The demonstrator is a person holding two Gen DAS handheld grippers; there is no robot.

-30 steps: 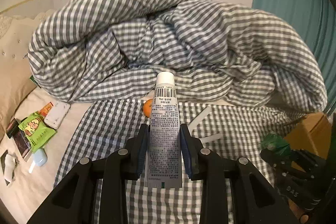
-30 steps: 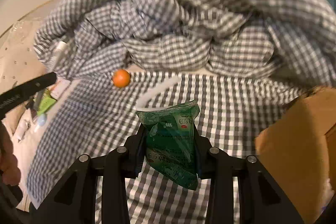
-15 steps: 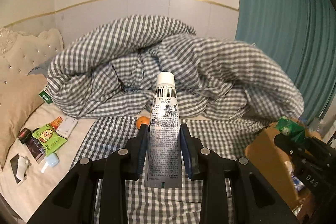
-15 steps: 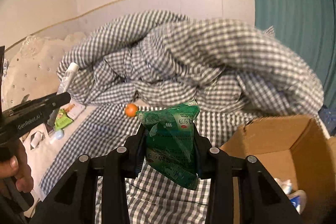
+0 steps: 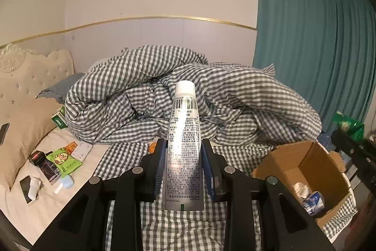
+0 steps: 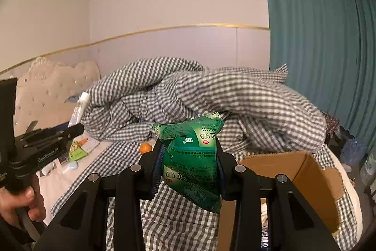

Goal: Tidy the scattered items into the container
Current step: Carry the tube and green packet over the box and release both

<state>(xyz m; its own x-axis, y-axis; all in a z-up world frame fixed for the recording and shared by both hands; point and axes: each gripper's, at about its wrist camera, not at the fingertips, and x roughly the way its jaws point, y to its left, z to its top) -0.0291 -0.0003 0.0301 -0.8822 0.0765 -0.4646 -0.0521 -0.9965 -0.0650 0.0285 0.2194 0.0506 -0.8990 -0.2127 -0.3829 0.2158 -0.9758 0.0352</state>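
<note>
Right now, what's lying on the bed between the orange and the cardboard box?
Only bare gingham sheet shows between the orange and the cardboard box in the right wrist view; the held green packet hides the middle.

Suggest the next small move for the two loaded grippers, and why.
Probably carry the right gripper over the open cardboard box first. It is shut on the green packet, and the box sits just to its lower right. The left gripper, clamping the white tube, is farther away.

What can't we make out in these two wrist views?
- Cardboard box contents, left view: near wall hides most; visible items too small to identify.
- Same box, right view: right gripper and green packet cover the interior.
- Orange fruit, left view: mostly behind left gripper and tube.
</note>
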